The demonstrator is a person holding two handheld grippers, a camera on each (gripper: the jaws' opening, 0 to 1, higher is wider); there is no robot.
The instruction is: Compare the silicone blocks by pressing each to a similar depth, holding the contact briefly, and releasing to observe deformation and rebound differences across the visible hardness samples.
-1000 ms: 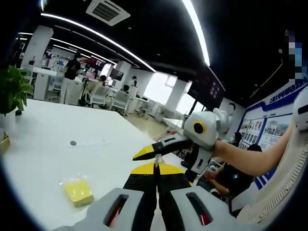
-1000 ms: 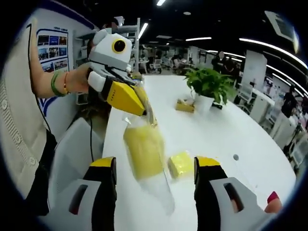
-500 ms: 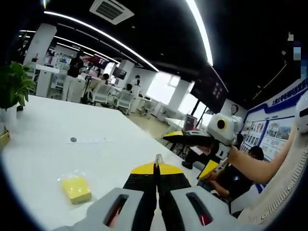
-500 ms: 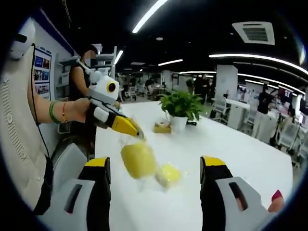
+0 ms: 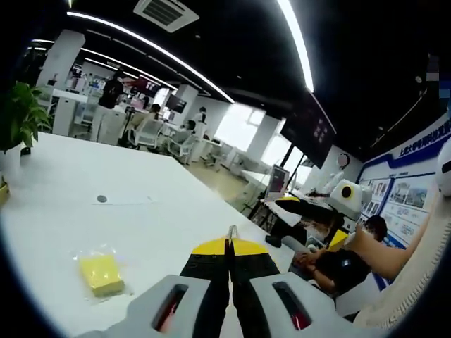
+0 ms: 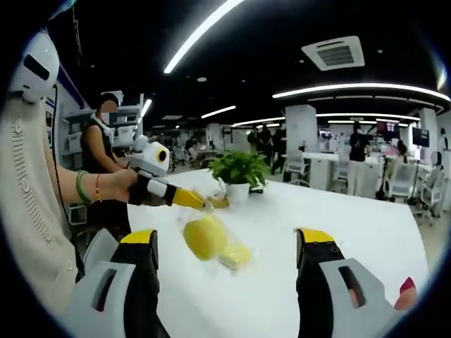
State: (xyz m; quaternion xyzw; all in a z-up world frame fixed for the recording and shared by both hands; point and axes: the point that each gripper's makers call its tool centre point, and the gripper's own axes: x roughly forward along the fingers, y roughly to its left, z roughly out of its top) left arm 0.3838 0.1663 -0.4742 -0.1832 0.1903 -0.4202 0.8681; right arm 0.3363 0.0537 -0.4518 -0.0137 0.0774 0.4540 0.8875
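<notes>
In the left gripper view a potted plant (image 5: 17, 116) stands at the far left edge of the white tabletop (image 5: 141, 218). A yellow block (image 5: 101, 274) in a clear bag lies flat on the tabletop, left of the left gripper (image 5: 227, 248), whose yellow-tipped fingers are pressed together on a thin sliver of clear plastic. At the right the wall posters (image 5: 412, 211) carry writing too small to read, and the right gripper (image 5: 310, 205) hangs in the air beyond the tabletop edge.

In the right gripper view the left gripper pinches the top of a clear bag with a second yellow block (image 6: 205, 236) hanging above the tabletop, the other block just below it to the right. The right gripper's own fingers stand wide apart, empty.
</notes>
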